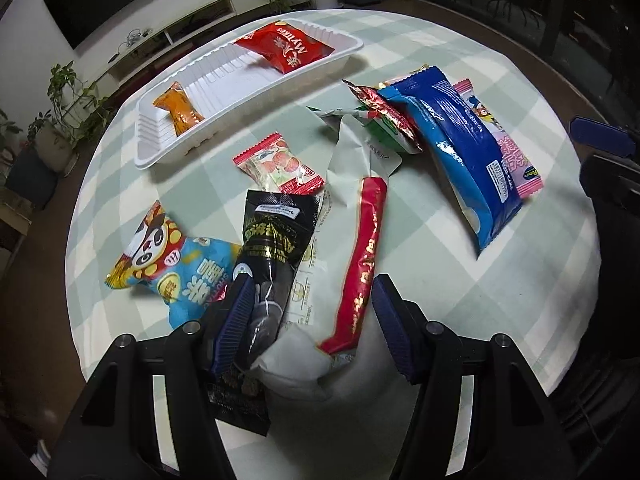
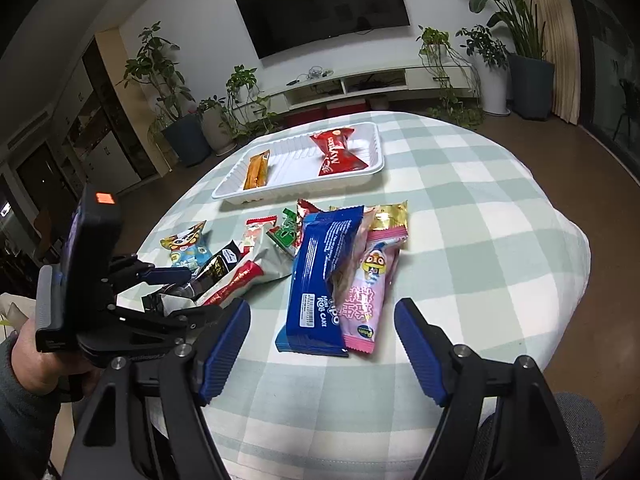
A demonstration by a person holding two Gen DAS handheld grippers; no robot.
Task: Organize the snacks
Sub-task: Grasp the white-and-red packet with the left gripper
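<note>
My left gripper (image 1: pixel 312 312) stands open, tilted down over a black snack packet (image 1: pixel 276 236) and a white packet with a red band (image 1: pixel 352 160). Both lie between its jaws; the left pad touches the black one, the right pad stands apart. A white tray (image 1: pixel 240 80) at the far side holds a red packet (image 1: pixel 286 50) and an orange packet (image 1: pixel 180 114). My right gripper (image 2: pixel 322 308) is open and empty near the table's front edge. Just beyond it lie a blue roll-cake packet (image 2: pixel 324 272) and a pink packet (image 2: pixel 368 292).
Loose on the checked tablecloth (image 2: pixel 460 208) lie a panda-print packet (image 1: pixel 172 256), a strawberry candy packet (image 1: pixel 278 164), a green packet (image 1: pixel 384 132) and a red foil packet (image 1: pixel 384 110). A hand (image 2: pixel 32 356) holds the left gripper. Potted plants and a TV shelf stand behind the round table.
</note>
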